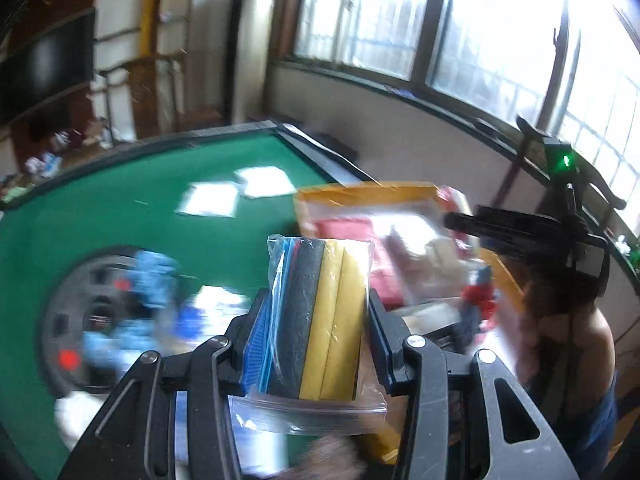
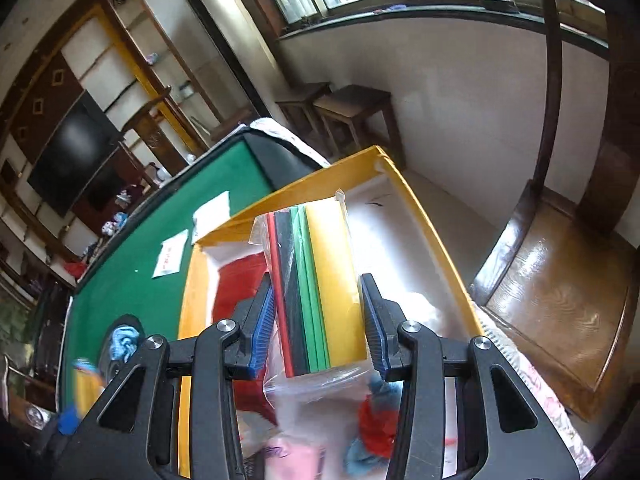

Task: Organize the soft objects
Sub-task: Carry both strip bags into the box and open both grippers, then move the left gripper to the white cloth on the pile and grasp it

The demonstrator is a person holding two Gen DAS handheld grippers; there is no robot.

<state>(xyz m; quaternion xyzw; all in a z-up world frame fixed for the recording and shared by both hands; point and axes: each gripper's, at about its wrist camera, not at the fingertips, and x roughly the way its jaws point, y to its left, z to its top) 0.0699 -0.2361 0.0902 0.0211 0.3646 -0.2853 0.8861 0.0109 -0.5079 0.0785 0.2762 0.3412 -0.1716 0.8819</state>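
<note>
My left gripper [image 1: 314, 312] is shut on a clear zip bag of foam sheets [image 1: 320, 320], blue, black and yellow, held upright above the green table [image 1: 120, 208]. Behind it sits the yellow box [image 1: 368, 194] with red cloth and other bagged items inside. My right gripper [image 2: 318, 316] is shut on a second clear bag of foam sheets [image 2: 320, 292], red, black, green and yellow, held over the open yellow box [image 2: 420, 208]. A red cloth [image 2: 240, 280] lies in that box. The other gripper [image 1: 520, 232] shows blurred at the right of the left wrist view.
White paper slips [image 1: 236, 192] lie on the green felt. Blue soft items [image 1: 152, 280] rest on a dark round centre plate [image 1: 80, 320]. A person [image 1: 568, 340] stands at the right. A wooden chair [image 2: 560, 280] and stools [image 2: 348, 116] stand beyond the table.
</note>
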